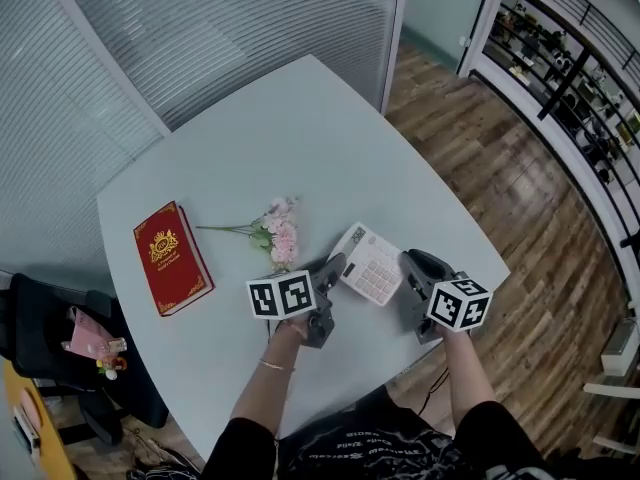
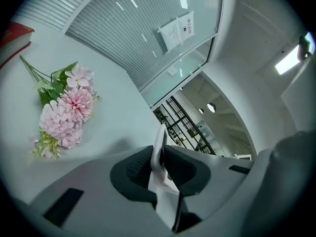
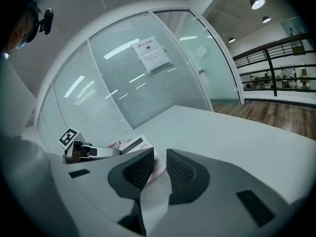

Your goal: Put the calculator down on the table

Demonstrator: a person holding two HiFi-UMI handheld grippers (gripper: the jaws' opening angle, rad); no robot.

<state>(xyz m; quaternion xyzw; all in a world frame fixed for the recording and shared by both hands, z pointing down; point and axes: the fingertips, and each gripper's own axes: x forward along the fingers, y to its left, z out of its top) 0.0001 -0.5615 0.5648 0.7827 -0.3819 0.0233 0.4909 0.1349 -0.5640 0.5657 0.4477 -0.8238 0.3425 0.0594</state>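
A white calculator (image 1: 368, 264) with rows of pale keys hangs between my two grippers, over the near right part of the pale table (image 1: 300, 118). My left gripper (image 1: 335, 266) is shut on its left edge, which in the left gripper view stands as a thin white slab (image 2: 159, 149) clamped between the dark pads (image 2: 136, 169). At the opposite edge, my right gripper (image 1: 410, 260) is shut on it too. The right gripper view shows the calculator (image 3: 132, 144) running off leftward from the jaws towards the left gripper (image 3: 79, 149).
A red book (image 1: 171, 258) lies at the table's left side. A sprig of pink artificial flowers (image 1: 277, 233) lies just left of the left gripper, also in the left gripper view (image 2: 64, 112). A dark chair with a bag (image 1: 70, 353) stands beyond the table's left edge.
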